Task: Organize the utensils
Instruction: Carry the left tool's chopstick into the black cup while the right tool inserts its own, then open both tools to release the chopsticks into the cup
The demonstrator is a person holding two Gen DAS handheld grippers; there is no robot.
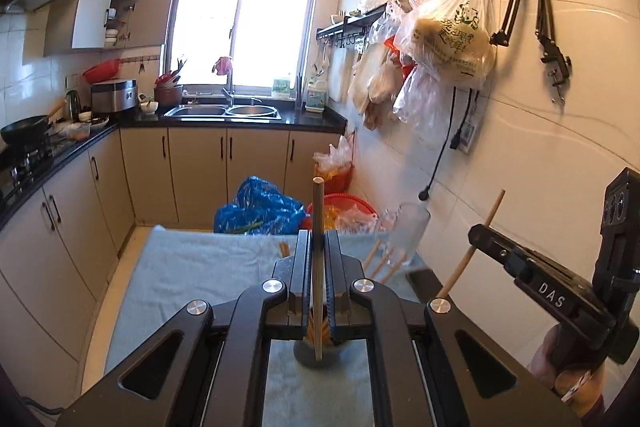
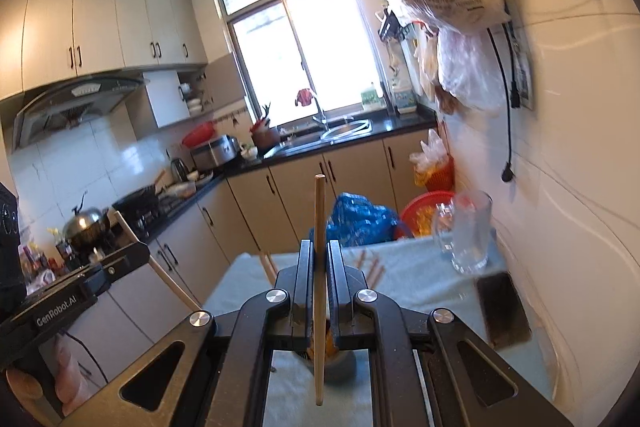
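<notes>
Wooden chopsticks are the risk: the left tongs are clamped on one chopstick and the right tongs on another, each gripped thinly at mid-length above the cloth-covered counter, so a stick could pivot or slip out and miss its container. Below the tongs a grey holder already carries some sticks, several chopsticks lie loose on the cloth, and the glass pitcher looks empty and easy to knock over.
</notes>
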